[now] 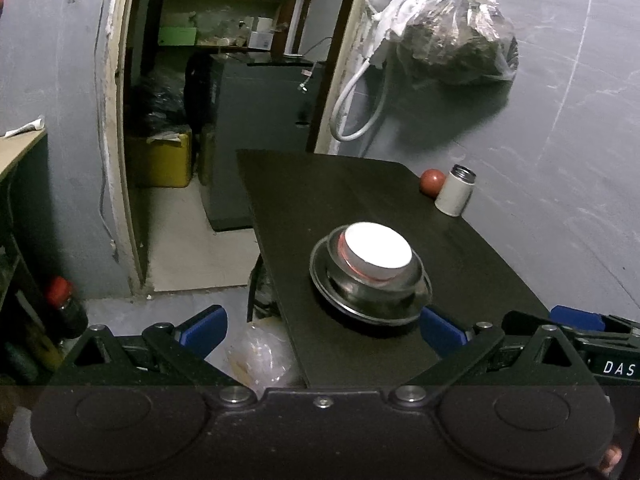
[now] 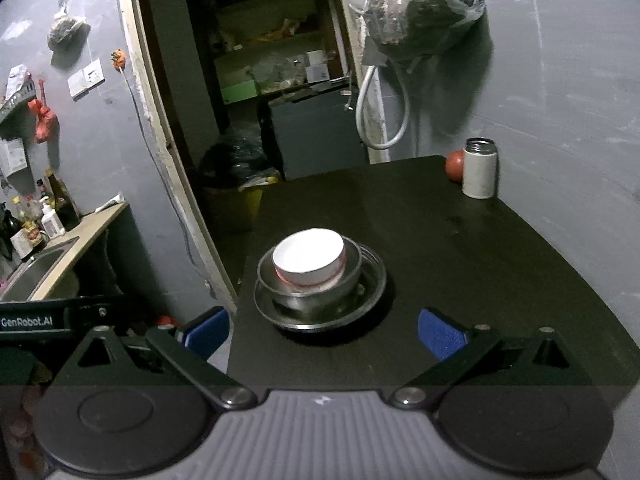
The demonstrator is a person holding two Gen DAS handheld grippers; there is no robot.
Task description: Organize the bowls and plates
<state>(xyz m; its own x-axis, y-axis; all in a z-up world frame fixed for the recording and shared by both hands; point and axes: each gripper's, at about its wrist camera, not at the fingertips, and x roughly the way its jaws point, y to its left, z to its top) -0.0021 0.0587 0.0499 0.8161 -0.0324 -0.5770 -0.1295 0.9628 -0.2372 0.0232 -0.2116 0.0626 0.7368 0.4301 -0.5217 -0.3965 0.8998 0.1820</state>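
Note:
A white bowl [image 1: 378,251] [image 2: 309,256] with a red band sits nested in a steel bowl [image 1: 412,280] [image 2: 352,268], which rests on a steel plate [image 1: 320,276] [image 2: 376,280] on the dark table [image 1: 340,192] [image 2: 460,248]. My left gripper [image 1: 322,330] is open, its blue-padded fingers [image 1: 440,330] spread wide just short of the stack, near the table's left edge. My right gripper [image 2: 324,332] is open too, fingers [image 2: 440,334] wide apart and a short way back from the stack. Neither holds anything.
A white flask [image 1: 456,190] [image 2: 480,168] and a red ball [image 1: 432,180] [image 2: 455,165] stand at the table's far right corner by the wall. A doorway [image 1: 224,80] opens beyond the table. A counter with a sink [image 2: 36,268] and bottles lies left. A plastic bag [image 1: 256,354] lies on the floor.

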